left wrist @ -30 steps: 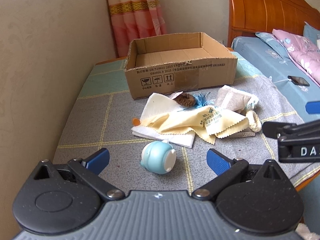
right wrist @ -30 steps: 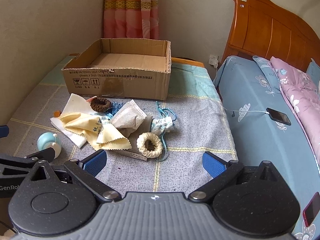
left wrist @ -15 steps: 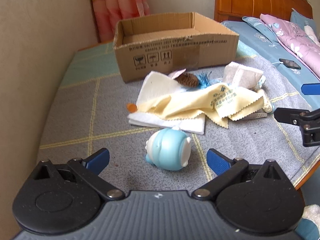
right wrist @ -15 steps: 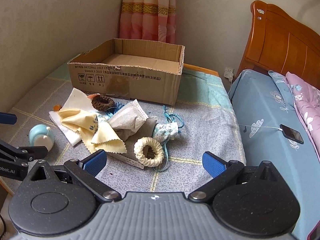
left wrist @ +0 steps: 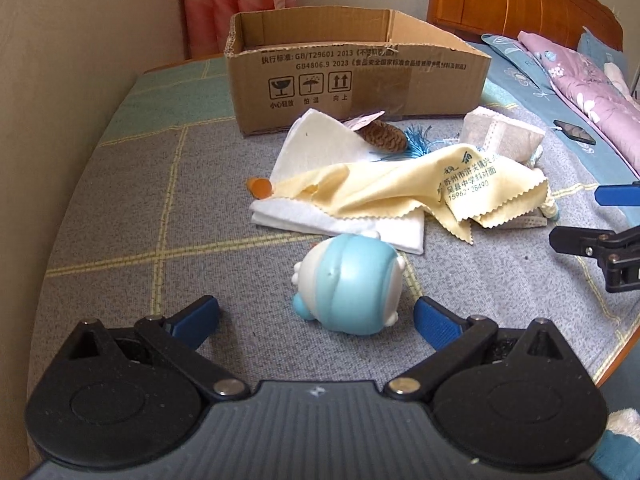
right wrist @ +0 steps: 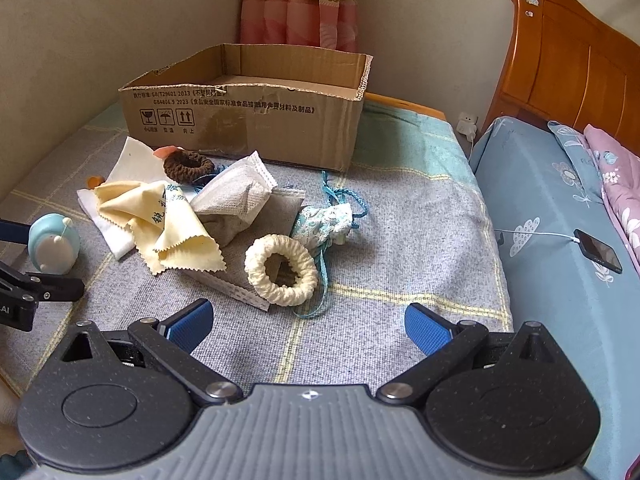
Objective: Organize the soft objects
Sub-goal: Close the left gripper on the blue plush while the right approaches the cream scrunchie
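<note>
Presumably lined up for a grab, left gripper [left wrist: 316, 316] fingers spread either side of the blue-and-white toy [left wrist: 348, 284], right gripper [right wrist: 306, 322] likewise apart, near the cream scrunchie [right wrist: 282, 270], cardboard box [right wrist: 248, 116] beyond both, apparently empty

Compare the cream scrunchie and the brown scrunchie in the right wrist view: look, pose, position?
Colour: the cream scrunchie is off-white, the brown scrunchie dark brown.
Position: the cream one lies nearest the right gripper; the brown one sits far back, close to the cardboard box.
Support: the cream one lies partly on a grey pouch and the blanket; the brown one rests on the white cloth.
Shared: both are ribbed fabric rings lying flat, ungripped.
</note>
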